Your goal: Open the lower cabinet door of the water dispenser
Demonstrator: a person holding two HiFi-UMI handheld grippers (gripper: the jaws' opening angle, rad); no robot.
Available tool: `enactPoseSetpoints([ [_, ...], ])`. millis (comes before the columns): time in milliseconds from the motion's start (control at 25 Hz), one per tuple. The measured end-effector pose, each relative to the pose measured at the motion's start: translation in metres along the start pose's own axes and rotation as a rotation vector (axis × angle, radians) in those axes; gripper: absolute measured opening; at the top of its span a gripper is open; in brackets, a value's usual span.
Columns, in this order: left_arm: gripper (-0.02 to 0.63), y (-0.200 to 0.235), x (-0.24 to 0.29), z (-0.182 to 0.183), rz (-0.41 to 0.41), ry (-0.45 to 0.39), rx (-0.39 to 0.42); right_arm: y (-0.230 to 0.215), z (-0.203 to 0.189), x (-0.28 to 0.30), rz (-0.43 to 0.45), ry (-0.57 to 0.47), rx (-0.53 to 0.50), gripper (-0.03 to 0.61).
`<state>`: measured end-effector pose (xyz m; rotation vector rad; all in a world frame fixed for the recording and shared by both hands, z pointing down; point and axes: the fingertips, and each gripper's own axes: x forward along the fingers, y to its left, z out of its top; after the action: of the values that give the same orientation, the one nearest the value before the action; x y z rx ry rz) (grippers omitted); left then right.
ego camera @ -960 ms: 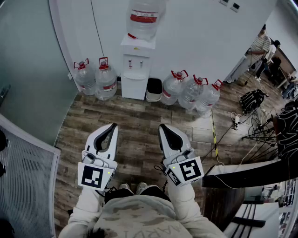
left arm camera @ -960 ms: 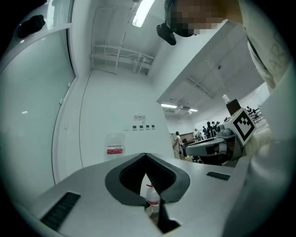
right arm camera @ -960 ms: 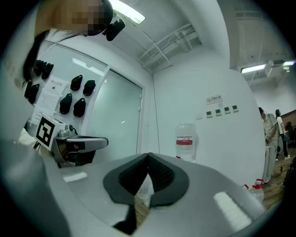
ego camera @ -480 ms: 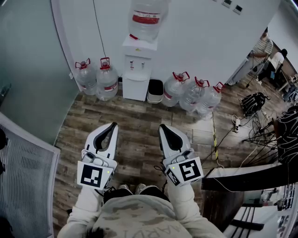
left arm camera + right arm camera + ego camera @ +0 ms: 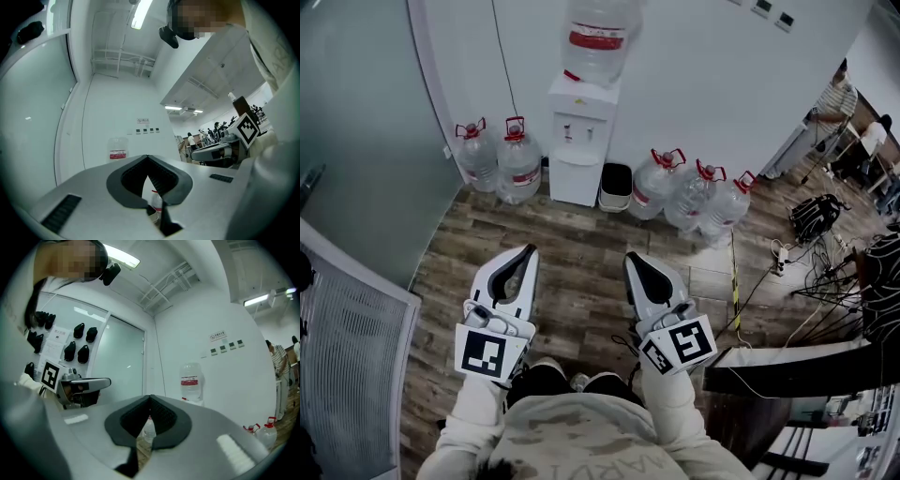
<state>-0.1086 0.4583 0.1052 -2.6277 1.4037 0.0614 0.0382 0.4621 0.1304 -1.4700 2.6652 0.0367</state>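
Note:
The white water dispenser (image 5: 578,131) stands against the far wall with a large bottle (image 5: 598,36) on top. Its lower cabinet door (image 5: 575,178) looks closed. Both grippers are held side by side over the wooden floor, well short of the dispenser and pointing toward it. My left gripper (image 5: 528,251) is shut and holds nothing. My right gripper (image 5: 631,258) is also shut and holds nothing. In the left gripper view the left gripper's tips (image 5: 147,157) meet below the dispenser's bottle (image 5: 118,151). In the right gripper view the right gripper's tips (image 5: 150,397) meet left of that bottle (image 5: 190,382).
Two water jugs (image 5: 499,157) stand left of the dispenser, and a black bin (image 5: 614,185) and three jugs (image 5: 694,195) stand to its right. A glass partition (image 5: 356,141) lines the left. Cables and a bag (image 5: 816,217) lie at right, next to a dark table (image 5: 787,361).
The view has shifted slightly toward the dispenser, which sits a little lower in the frame. Both grippers keep their pose and stay shut.

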Motion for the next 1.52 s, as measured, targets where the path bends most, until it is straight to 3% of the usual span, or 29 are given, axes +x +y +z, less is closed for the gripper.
enactPoseSetpoints([
  [160, 0.003, 0.002, 0.01, -0.003, 0.022, -0.005, -0.009, -0.011, -0.005, -0.001, 0.01, 0.014, -0.004, 0.009],
  [480, 0.003, 0.017, 0.065, -0.018, -0.02, -0.026, 0.022, -0.051, -0.018, 0.035, -0.01, 0.027, -0.021, 0.009],
  [1080, 0.003, 0.133, 0.22, -0.038, -0.105, -0.054, 0.021, -0.143, -0.02, 0.199, -0.094, 0.006, -0.04, 0.009],
  [1520, 0.003, 0.196, 0.286, -0.064, -0.132, -0.059, 0.007, -0.179, -0.031, 0.278, -0.13, 0.02, -0.043, 0.009],
])
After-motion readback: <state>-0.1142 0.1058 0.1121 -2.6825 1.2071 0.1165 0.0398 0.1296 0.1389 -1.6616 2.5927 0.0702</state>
